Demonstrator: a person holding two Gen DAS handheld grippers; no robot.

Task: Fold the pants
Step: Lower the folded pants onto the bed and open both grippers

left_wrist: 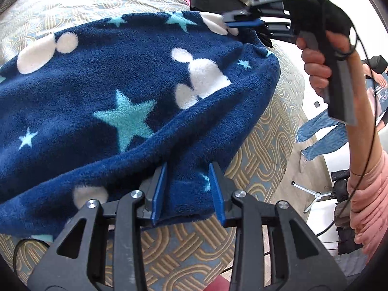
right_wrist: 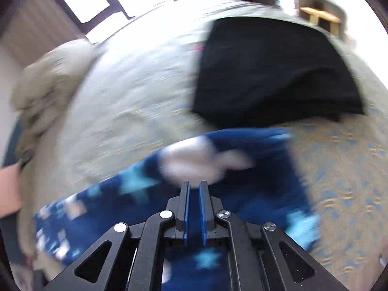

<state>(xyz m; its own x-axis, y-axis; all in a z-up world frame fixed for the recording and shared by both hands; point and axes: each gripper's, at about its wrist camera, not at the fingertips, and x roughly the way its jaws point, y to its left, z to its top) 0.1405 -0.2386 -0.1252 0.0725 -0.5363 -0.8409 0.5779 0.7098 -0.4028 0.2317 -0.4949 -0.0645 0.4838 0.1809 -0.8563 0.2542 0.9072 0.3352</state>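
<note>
Lying across the patterned bedspread (left_wrist: pixel 264 131), the blue fleece pants (left_wrist: pixel 116 92) fill the left wrist view from 9 to 1 o'clock. Left gripper (left_wrist: pixel 188 191) at 6 o'clock: jaws parted, fleece edge between the pads, not visibly pinched. Right gripper (right_wrist: pixel 194 208): jaws nearly closed, clamped on the pants' far edge, seen at 1 o'clock. Black garment (right_wrist: pixel 271 72) lies beyond, at 12 to 2 o'clock in the blurred right view.
</note>
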